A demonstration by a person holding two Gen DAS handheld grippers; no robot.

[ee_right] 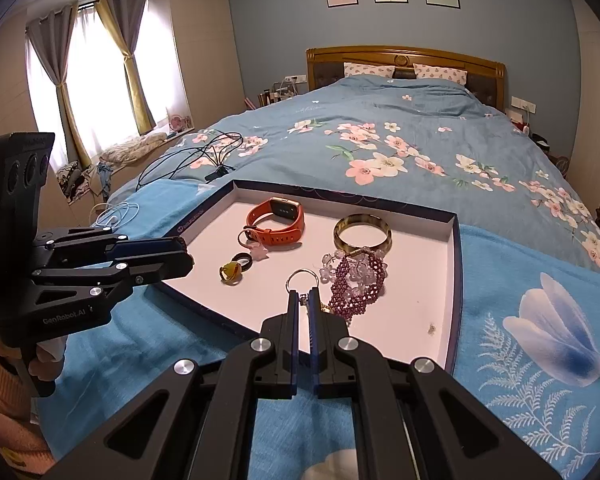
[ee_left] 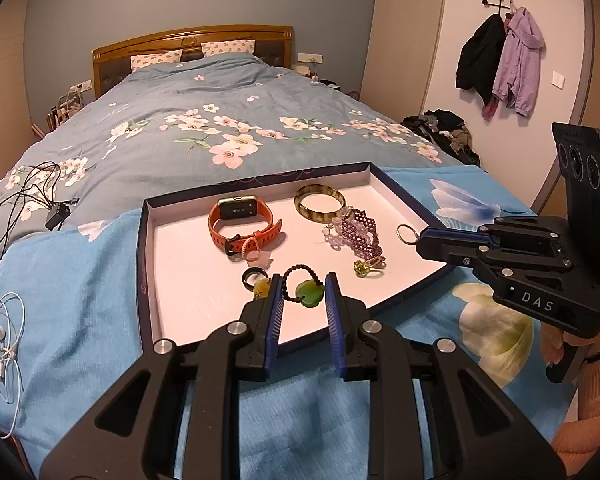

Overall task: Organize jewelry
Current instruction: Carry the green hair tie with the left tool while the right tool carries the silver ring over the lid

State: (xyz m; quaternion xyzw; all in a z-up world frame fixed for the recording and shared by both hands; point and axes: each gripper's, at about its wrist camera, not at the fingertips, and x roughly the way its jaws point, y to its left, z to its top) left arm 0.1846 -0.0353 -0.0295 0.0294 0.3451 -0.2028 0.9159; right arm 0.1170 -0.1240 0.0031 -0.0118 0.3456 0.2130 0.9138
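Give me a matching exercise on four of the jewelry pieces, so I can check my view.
Things:
1. watch
2. bangle
3. metal ring
4. beaded bracelet

Descriptions:
A. purple
B. pinched at the tips of the right gripper
C. orange strap
D. mottled brown hoop lying flat

Pairs: 1-C, 2-D, 3-B, 4-A

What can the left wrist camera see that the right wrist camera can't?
Only the left wrist view shows the coats hanging on the wall and the green pendant between the left gripper's fingers. Only the right wrist view shows the window with curtains. Both show the tray, the orange watch, the bangle and the metal ring pinched by the right gripper.
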